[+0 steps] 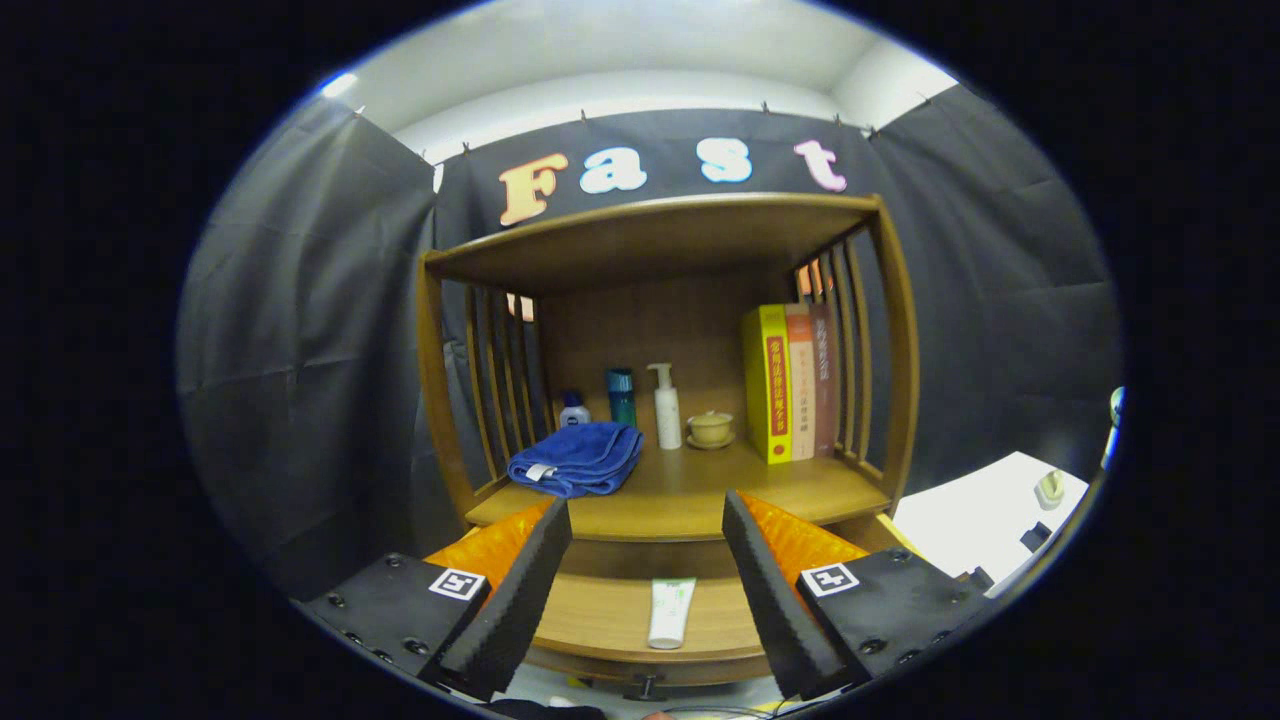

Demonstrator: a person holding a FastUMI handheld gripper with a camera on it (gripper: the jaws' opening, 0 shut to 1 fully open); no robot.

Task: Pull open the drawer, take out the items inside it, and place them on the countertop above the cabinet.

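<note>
Drawer (640,625) open; tube (671,612) lies flat inside, between your open, empty jaws. Tube looks light, soft, slippery: grip mid-body, gently. Counter (690,495) just beyond.

A wooden cabinet (905,330) fills the centre of the frame, its countertop (690,495) holding a folded blue towel (577,458) at left, three bottles (667,405) and a small lidded cup (711,428) at the back, and upright books (790,385) at right. Lower centre, the open drawer (600,615) holds a white tube (670,612), seen between the gripper (645,530)'s spread fingers.
</note>
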